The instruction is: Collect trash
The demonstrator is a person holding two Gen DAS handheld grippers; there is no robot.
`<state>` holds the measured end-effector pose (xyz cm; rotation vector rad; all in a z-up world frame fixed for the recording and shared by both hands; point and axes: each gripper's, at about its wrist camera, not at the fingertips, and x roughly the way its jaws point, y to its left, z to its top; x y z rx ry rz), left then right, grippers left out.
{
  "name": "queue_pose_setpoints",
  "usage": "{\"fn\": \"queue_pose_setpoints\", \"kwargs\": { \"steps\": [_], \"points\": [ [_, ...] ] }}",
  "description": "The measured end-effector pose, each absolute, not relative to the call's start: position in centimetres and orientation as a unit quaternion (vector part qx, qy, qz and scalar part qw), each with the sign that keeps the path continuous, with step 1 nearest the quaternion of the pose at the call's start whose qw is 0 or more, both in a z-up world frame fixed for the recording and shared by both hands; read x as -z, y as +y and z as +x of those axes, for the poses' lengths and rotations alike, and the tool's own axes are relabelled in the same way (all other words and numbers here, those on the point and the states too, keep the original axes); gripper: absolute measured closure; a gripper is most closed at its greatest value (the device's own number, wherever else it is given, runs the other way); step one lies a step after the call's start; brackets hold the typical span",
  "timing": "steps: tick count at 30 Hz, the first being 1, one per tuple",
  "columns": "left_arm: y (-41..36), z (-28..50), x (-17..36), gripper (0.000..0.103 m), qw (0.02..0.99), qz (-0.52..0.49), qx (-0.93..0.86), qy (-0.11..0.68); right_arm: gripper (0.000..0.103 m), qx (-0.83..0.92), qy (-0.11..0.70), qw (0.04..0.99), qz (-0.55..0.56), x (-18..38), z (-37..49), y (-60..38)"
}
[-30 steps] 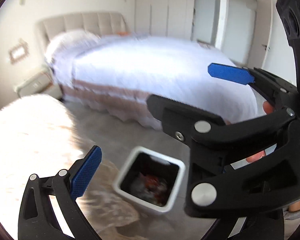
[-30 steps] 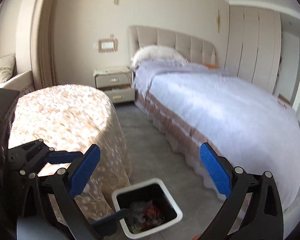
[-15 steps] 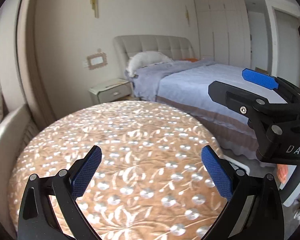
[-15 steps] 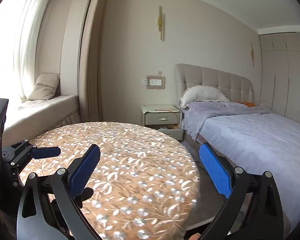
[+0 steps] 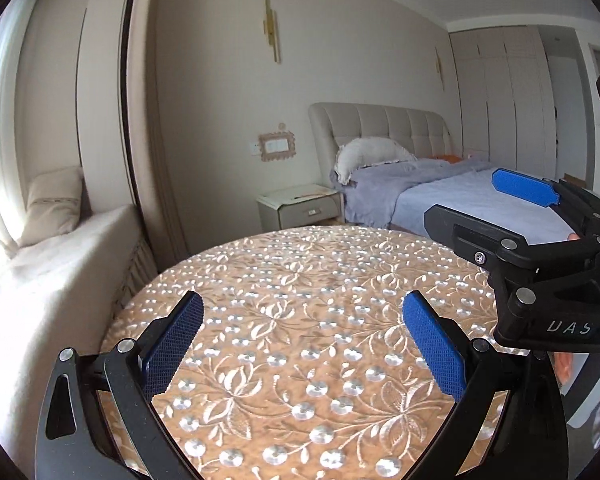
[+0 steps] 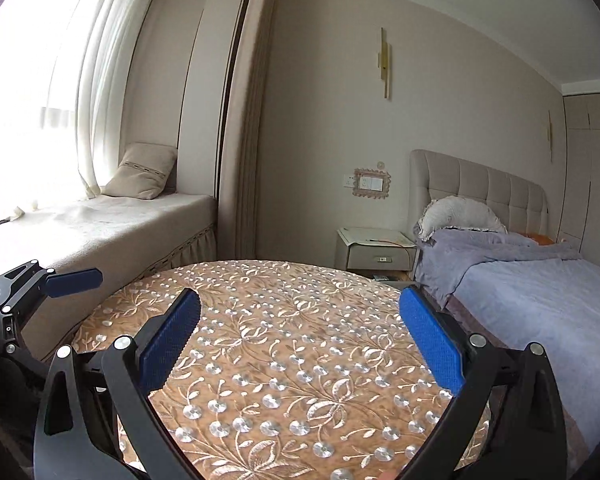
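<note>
Your left gripper (image 5: 300, 344) and right gripper (image 6: 298, 340) both hover spread and empty over the round embroidered tablecloth (image 5: 320, 280). No trash shows on it, so you're searching; scan elsewhere next.

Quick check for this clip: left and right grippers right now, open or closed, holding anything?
Left gripper: open, holding nothing, above the round table.
Right gripper: open, holding nothing, above the same table.
</note>
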<state>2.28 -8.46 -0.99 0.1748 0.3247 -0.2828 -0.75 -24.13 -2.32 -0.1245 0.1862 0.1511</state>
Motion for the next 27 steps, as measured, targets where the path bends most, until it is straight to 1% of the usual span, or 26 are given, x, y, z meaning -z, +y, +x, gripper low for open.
{"fn": "queue_pose_setpoints", "kwargs": {
  "steps": [6,12,18,27],
  "points": [
    [-5.3,1.6,0.2,0.005,0.977,0.059,0.133,0.157,0.004,-0.082,0.087,0.99,-0.072,1.8,-0.9,-21.1],
    [-3.6,0.9,-0.1,0.005,0.98,0.056,0.118,0.153,0.004,-0.084,0.076,0.991,-0.071,1.8,-1.3,-19.2],
    [-2.9,1.2,-0.1,0.005,0.98,0.044,0.111,0.159,0.004,-0.092,0.073,0.99,-0.078,1.8,-1.4,-18.0],
    [-3.1,1.4,-0.1,0.005,0.982,0.056,0.085,0.158,0.004,-0.074,0.053,0.992,-0.089,1.6,-2.1,-18.3]
  ]
}}
